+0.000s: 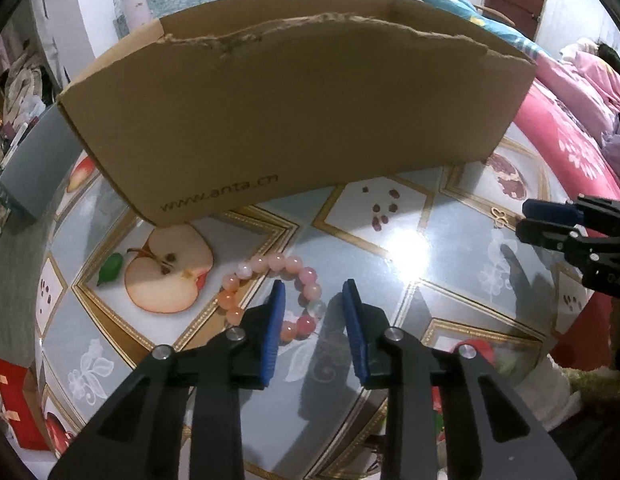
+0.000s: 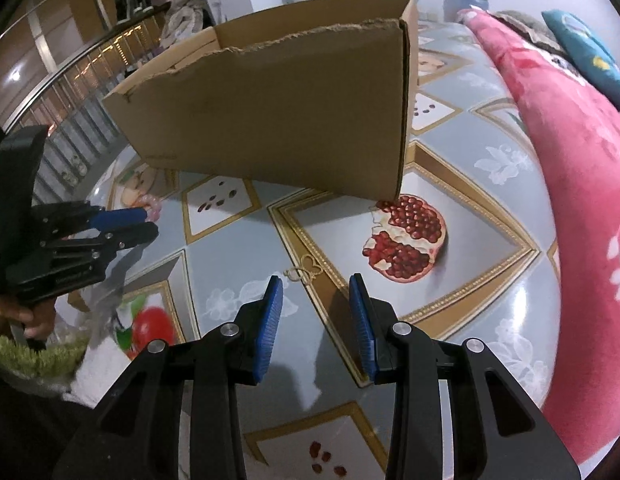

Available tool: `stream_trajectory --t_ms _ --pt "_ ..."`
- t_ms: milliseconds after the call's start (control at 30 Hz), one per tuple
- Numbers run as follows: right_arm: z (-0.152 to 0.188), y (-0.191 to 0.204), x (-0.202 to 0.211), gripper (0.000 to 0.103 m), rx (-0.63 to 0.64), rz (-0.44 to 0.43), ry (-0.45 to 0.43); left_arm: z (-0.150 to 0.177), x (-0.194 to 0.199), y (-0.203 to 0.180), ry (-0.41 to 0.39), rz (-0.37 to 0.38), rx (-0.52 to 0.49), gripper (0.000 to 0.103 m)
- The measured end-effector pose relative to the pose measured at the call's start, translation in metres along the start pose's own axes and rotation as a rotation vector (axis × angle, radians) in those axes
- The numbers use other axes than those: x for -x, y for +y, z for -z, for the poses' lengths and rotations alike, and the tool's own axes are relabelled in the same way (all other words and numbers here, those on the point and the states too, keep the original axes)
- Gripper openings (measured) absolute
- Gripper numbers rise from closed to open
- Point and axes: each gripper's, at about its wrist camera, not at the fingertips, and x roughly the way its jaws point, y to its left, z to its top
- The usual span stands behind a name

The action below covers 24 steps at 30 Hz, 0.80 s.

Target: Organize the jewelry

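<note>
Left gripper (image 1: 314, 286): blue pads spread apart, nothing pinched. One finger (image 1: 275, 312) stands over the ring of the bead bracelet (image 1: 270, 292); some beads lie between the jaws, the rest curve off to the left of that finger. Whether the pad touches any bead cannot be told.

Bead bracelet: pink and peach beads, one clear; flat on the table (image 1: 374, 248), just in front of the left gripper.

Right gripper (image 2: 316, 286): pads spread apart, empty.

Gold ornament (image 2: 304, 270): small, looped; on the table just ahead of the right gripper's tips, slightly toward its left finger.

Cardboard box (image 1: 294, 120): open-topped, torn rim; standing beyond both grippers, well past the jewelry.

Table: glossy fruit-print cover.
</note>
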Motion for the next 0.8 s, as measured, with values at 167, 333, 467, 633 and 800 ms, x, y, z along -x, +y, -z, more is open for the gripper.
stream_trajectory --t_ms 167,333,467,633,800 --pt "-0.001 0.009 -0.005 0.033 0.031 0.047 -0.029 -0.001 0.000 0.001 -0.004 -0.004 -0.001 0.029" --pt "-0.003 0.022 -0.011 0.024 0.114 0.110 -0.041 0.000 -0.002 -0.003 -0.005 -0.004 -0.007 0.029" --pt "-0.003 0.026 -0.013 0.018 0.141 0.123 -0.042 0.002 0.001 -0.002 -0.011 0.013 -0.001 0.028" --pt "-0.005 0.024 -0.014 0.014 0.115 0.104 -0.041 0.005 0.006 0.000 -0.020 0.020 -0.006 0.029" --pt "-0.006 0.021 -0.013 0.011 0.105 0.094 -0.035 0.008 0.009 0.005 -0.029 0.017 -0.008 0.029"
